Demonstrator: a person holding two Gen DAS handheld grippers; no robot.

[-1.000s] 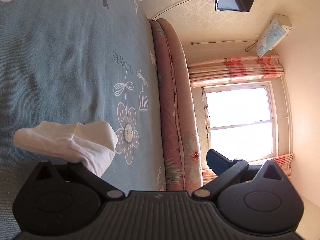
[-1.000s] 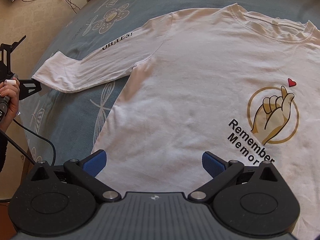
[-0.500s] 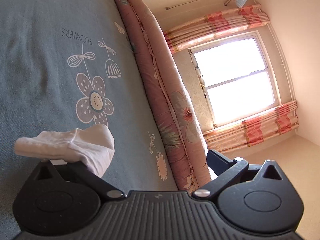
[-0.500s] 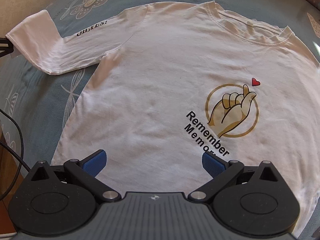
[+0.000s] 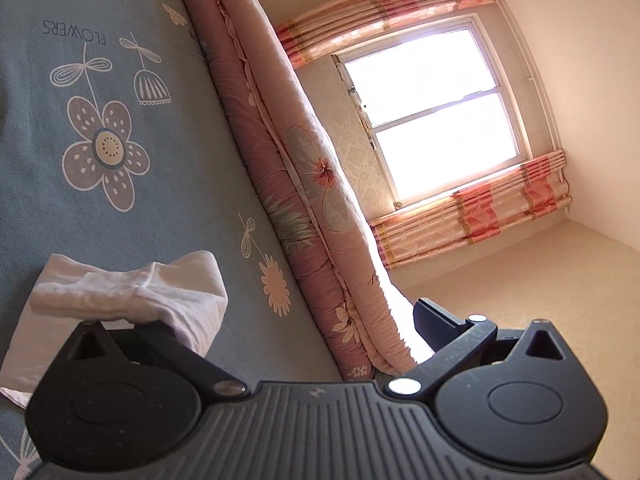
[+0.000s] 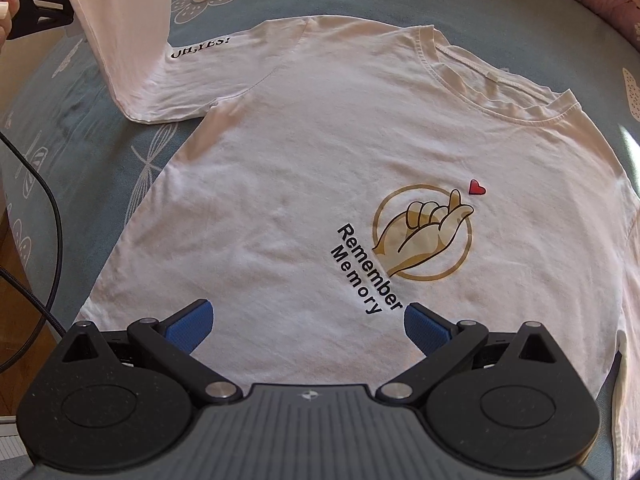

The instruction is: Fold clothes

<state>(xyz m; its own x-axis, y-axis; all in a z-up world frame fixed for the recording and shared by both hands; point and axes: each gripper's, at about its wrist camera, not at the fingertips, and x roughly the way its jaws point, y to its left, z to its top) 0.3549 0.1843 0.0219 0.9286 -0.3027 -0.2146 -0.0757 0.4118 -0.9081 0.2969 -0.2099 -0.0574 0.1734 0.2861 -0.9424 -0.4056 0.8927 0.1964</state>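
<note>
A white T-shirt [image 6: 304,168] with a hand print and "Remember Memory" lies face up on the blue-grey bed cover [image 6: 104,148]. Its left sleeve [image 6: 124,28] is lifted off the bed. In the left wrist view the sleeve end [image 5: 132,296] drapes over my left gripper's [image 5: 304,320] left finger; the right finger [image 5: 432,320] stands far apart, so the jaws are wide open. The left gripper also shows at the top left of the right wrist view [image 6: 40,12]. My right gripper [image 6: 306,324] is open and empty over the shirt's lower hem.
A rolled pink floral quilt [image 5: 296,184] lies along the bed's far edge. Behind it are a bright window [image 5: 432,112] and pink curtains [image 5: 472,216]. A black cable [image 6: 44,216] hangs at the bed's left side. Wooden floor [image 6: 24,312] shows beside the bed.
The left gripper has lifted the sleeve end and carried it up, its view swinging toward the window. The right gripper has moved right along the shirt's hem.
</note>
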